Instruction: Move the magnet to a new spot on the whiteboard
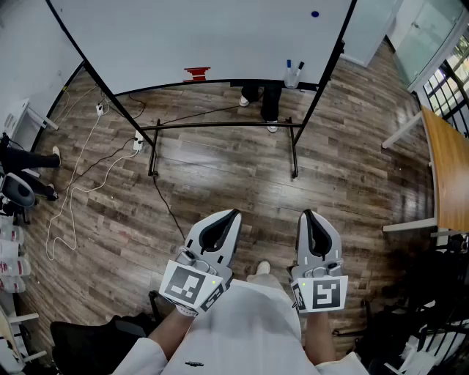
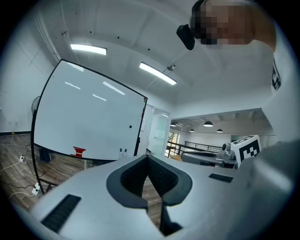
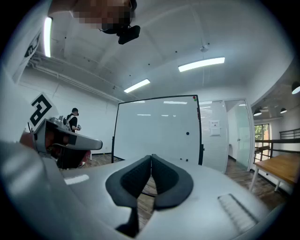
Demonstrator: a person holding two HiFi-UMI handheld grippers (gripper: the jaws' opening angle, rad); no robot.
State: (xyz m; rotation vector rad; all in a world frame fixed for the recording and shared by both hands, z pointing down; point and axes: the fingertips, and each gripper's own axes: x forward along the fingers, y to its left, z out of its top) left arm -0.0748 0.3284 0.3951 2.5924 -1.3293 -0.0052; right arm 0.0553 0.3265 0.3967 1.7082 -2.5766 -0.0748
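The magnet (image 1: 315,13) is a small dark-blue dot stuck high on the whiteboard (image 1: 220,36), close to its right edge and well above the markers (image 1: 293,72) on the ledge. It is round, so it has no long axis to line up with; what matters is only the direction of approach.

Both grippers are held low in front of the person, roughly level, with a wide stretch of wood floor (image 1: 220,168) between them and the board's stand. The left gripper (image 1: 233,213) has its jaws closed with nothing between them, and the right gripper (image 1: 306,213) is likewise closed and empty.

From the head view the magnet lies far ahead and a little to the right of the right gripper, while the left gripper sits further to the left of that line. The right gripper view puts the magnet (image 3: 187,133) above and to the right of its closed tips (image 3: 151,157); the left gripper view shows it (image 2: 130,126) above and slightly left of its tips (image 2: 148,157), small and distant in both.

The right gripper looks the nearer one. Judging from this, the task has not begun: the person would need to walk up to the board, raise that gripper and open its jaws before the magnet can be taken
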